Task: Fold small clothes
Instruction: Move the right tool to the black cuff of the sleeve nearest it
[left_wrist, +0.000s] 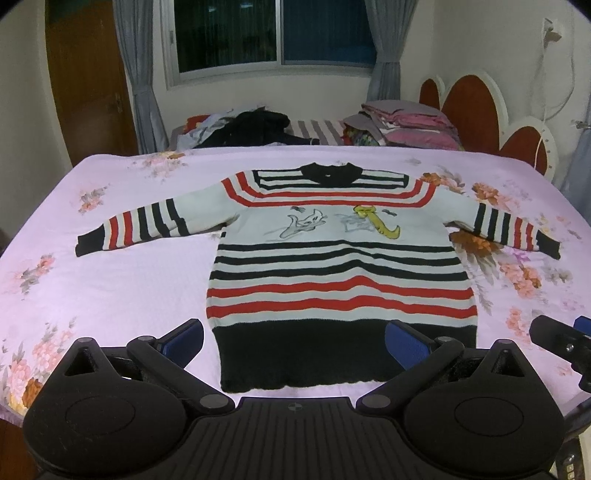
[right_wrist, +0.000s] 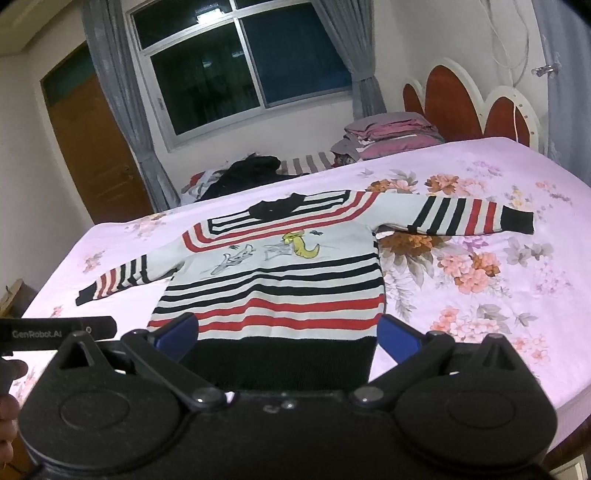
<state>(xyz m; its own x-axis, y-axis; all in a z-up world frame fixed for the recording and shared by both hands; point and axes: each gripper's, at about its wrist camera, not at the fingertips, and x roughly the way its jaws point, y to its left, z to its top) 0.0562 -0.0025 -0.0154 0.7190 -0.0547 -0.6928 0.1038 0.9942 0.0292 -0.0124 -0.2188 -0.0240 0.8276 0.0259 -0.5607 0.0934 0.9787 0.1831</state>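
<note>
A small striped sweater (left_wrist: 340, 258) in white, black and red lies flat on the bed, front up, both sleeves spread out sideways, black hem nearest me. It carries a cartoon print (left_wrist: 343, 221) on the chest. My left gripper (left_wrist: 295, 343) hovers open just before the hem, its blue pads wide apart. My right gripper (right_wrist: 288, 338) is open too, above the black hem (right_wrist: 280, 358) of the sweater (right_wrist: 280, 280). Nothing is held by either. The right gripper's tip (left_wrist: 561, 339) shows at the right edge of the left wrist view.
The pink floral bedsheet (left_wrist: 110, 280) covers the bed. A heap of dark clothes (left_wrist: 255, 129) and a stack of folded pink bedding (left_wrist: 410, 125) lie at the far side. A red and white headboard (left_wrist: 480, 110) stands far right; a wooden door (right_wrist: 92, 147) far left.
</note>
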